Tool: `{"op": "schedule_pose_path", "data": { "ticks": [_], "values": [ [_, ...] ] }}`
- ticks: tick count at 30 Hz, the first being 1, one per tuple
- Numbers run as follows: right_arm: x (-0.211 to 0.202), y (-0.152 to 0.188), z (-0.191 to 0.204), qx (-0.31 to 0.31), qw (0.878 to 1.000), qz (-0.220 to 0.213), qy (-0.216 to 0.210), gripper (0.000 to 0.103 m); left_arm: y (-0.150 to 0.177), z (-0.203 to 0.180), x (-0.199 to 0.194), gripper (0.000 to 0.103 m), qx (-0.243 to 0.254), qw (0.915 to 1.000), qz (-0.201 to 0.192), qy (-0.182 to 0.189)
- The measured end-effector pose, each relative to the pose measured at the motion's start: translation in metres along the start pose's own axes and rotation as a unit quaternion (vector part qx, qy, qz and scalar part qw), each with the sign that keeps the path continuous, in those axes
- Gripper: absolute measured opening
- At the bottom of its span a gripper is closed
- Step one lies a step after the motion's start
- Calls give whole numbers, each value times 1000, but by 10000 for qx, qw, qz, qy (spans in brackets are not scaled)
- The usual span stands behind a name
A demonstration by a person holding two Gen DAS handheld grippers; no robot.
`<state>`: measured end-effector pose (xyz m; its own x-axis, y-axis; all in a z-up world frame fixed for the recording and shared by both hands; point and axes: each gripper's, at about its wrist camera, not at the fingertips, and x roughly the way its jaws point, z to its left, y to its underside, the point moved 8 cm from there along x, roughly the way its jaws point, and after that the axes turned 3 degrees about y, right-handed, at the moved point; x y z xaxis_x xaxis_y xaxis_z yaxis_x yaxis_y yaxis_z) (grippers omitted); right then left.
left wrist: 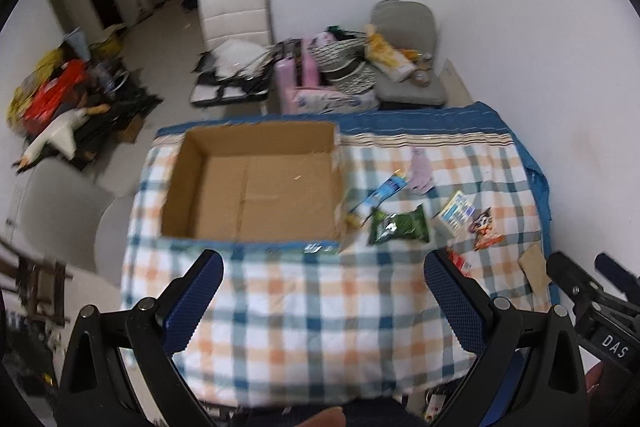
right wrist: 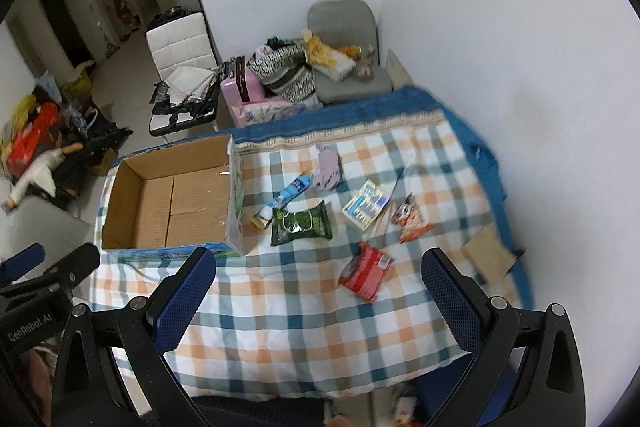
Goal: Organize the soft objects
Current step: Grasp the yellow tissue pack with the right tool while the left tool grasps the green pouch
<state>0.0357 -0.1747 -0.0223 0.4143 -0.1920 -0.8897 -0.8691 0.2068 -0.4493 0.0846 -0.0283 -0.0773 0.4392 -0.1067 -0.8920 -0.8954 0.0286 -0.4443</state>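
Observation:
An empty cardboard box [left wrist: 256,187] [right wrist: 172,203] sits on the left of the checked cloth [left wrist: 320,307] [right wrist: 300,307]. To its right lie soft packs: a green pouch [left wrist: 399,225] [right wrist: 301,222], a blue tube [left wrist: 380,193] [right wrist: 286,197], a lilac cloth [left wrist: 420,171] [right wrist: 329,167], a pale blue-white packet [left wrist: 456,213] [right wrist: 366,205], an orange snack bag [left wrist: 485,229] [right wrist: 411,223] and a red packet [right wrist: 366,271] [left wrist: 458,261]. My left gripper [left wrist: 324,291] hovers open over the near cloth. My right gripper [right wrist: 320,287] is open too, with the red packet just beyond it.
A brown card piece [right wrist: 490,253] [left wrist: 536,267] lies by the cloth's right edge. Beyond the table stand a white chair [left wrist: 236,15], a pink suitcase [right wrist: 240,87], a grey seat [left wrist: 412,83] piled with things, and clutter on the floor [left wrist: 72,95] at left. A white wall is at right.

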Motion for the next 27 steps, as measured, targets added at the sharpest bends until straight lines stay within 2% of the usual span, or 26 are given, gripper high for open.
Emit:
{"op": "schedule_pose_path", "data": {
  "ticks": [3, 5, 9, 11, 12, 13, 16, 18, 22, 25, 27],
  "values": [
    [31, -2, -30, 398, 9990, 183, -9, 103, -21, -22, 39, 103, 252, 9996, 74, 93],
    [57, -3, -54, 669, 9972, 337, 40, 103, -32, -36, 73, 103, 337, 9989, 261, 207],
    [127, -5, -100, 1166, 9903, 757, 96, 103, -38, -58, 155, 103, 54, 9929, 1056, 537],
    [159, -2, -115, 1348, 9863, 946, 96, 103, -35, -68, 198, 101, -183, 9856, 1549, 660],
    [183, -2, -121, 1473, 9828, 1111, -39, 103, -30, -75, 214, 99, -305, 9816, 1726, 758],
    [199, -1, -123, 1525, 9810, 1192, -146, 103, -25, -79, 233, 93, -486, 9764, 1951, 787],
    [257, 0, -132, 1754, 9713, 1563, -386, 103, -8, -88, 280, 88, -1085, 9541, 2613, 986],
    [296, -1, -134, 1848, 9652, 1786, -487, 103, 6, -94, 309, 88, -1584, 9329, 3018, 1161],
    [354, -1, -130, 1924, 9561, 2128, -606, 103, 29, -101, 350, 88, -2188, 9023, 3516, 1201],
    [389, 2, -123, 1967, 9482, 2392, -706, 100, 40, -103, 374, 88, -2550, 8864, 3684, 1162],
    [406, 4, -117, 1931, 9453, 2524, -740, 99, 42, -104, 384, 88, -2643, 8838, 3717, 1046]
  ]
}}
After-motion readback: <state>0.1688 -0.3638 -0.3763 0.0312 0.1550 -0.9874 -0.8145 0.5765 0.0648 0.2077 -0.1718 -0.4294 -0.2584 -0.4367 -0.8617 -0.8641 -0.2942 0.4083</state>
